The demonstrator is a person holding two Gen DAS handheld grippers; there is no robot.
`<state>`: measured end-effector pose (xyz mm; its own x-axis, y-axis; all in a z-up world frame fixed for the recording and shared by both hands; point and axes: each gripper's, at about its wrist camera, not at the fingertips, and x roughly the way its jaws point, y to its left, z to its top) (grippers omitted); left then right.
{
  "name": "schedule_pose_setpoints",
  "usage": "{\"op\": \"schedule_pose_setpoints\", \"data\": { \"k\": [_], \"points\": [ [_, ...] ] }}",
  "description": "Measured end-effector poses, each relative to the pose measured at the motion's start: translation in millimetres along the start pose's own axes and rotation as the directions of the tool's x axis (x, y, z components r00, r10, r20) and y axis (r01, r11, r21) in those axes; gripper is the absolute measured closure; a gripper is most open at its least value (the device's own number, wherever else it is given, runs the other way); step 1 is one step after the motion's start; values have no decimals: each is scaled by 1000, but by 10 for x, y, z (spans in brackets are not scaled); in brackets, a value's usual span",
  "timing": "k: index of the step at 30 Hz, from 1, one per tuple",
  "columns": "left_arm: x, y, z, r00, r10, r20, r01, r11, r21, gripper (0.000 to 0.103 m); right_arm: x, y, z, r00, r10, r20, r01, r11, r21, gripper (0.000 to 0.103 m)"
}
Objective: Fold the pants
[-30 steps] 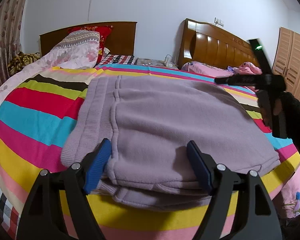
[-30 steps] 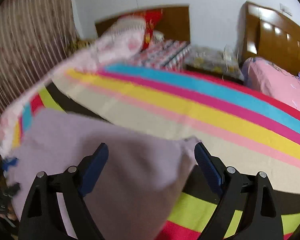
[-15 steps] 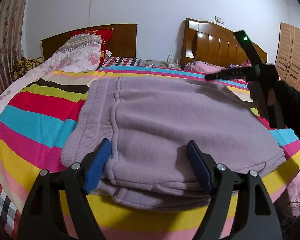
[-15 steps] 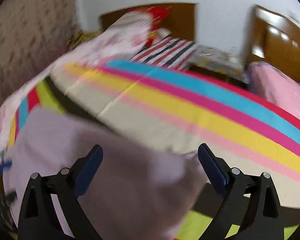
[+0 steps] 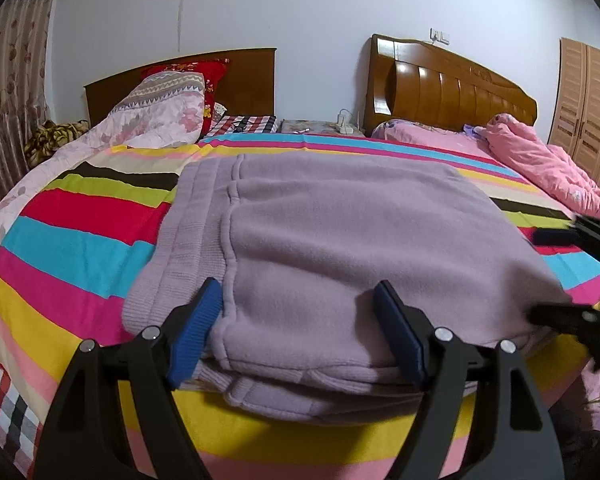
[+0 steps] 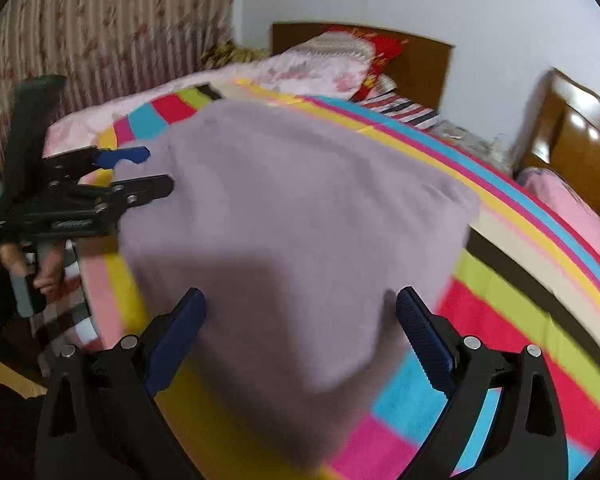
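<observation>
Since a second ago the right gripper [image 6: 300, 336] is swinging way down, from up over the far side of the bed to low at the corner of the pants [image 5: 340, 256], so in the left view it's showing up blurred at the right edge [image 5: 556, 276] instead of hovering high. Its view is smeary from the motion, but its fingers are spread wide with the near corner of the fabric [image 6: 296, 240] sitting between them, not pinched.

Those lilac fleece pants are lying folded into a thick, squarish stack on the striped blanket [image 5: 72, 240], near the foot edge of the bed. Looks like the ribbed band is running along the left side, heading away toward the headboard [image 5: 180, 76], and the longer side of the stack is running across the bed.

Left gripper [image 5: 300, 336] is barely shifting from before: hanging at the near edge, fingers wide apart, the folded edge between them and nothing clamped.
</observation>
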<state>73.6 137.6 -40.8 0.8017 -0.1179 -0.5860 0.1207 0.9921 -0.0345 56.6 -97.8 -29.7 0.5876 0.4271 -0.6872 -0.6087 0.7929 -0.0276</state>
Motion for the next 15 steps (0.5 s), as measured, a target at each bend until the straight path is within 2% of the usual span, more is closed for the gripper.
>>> {"op": "schedule_pose_setpoints", "data": {
  "k": [3, 4, 5, 7, 8, 11, 13, 15],
  "points": [
    [-10, -67, 42, 1000, 18, -15, -17, 1000, 23, 20, -346, -29, -224, 999, 22, 34, -24, 998, 61, 10],
    [-21, -114, 58, 999, 35, -17, -34, 999, 28, 12, -445, -13, -273, 999, 14, 46, -17, 998, 65, 10],
    [-42, -155, 69, 998, 60, -14, -59, 998, 31, 6, -588, 4, -335, 998, 3, 67, -9, 997, 78, 10],
    [-160, -294, 63, 989, 146, 16, -146, 988, 40, 2, -725, -25, -339, 993, -30, 117, 16, 992, 124, 10],
    [-261, -390, 58, 982, 182, 42, -184, 982, 35, 2, -822, -26, -373, 989, -48, 143, 25, 986, 163, 9],
    [-561, -607, 58, 978, 184, 103, -184, 983, -10, 2, -966, -25, -394, 978, -99, 185, 55, 971, 232, 6],
    [-739, -726, 52, 974, 191, 120, -185, 981, -54, 2, -989, 29, -397, 974, -148, 174, 104, 966, 235, 6],
    [-859, -819, 13, 972, 211, 105, -202, 975, -90, 1, -1024, 84, -393, 961, -213, 174, 169, 956, 239, 6]
  ]
}}
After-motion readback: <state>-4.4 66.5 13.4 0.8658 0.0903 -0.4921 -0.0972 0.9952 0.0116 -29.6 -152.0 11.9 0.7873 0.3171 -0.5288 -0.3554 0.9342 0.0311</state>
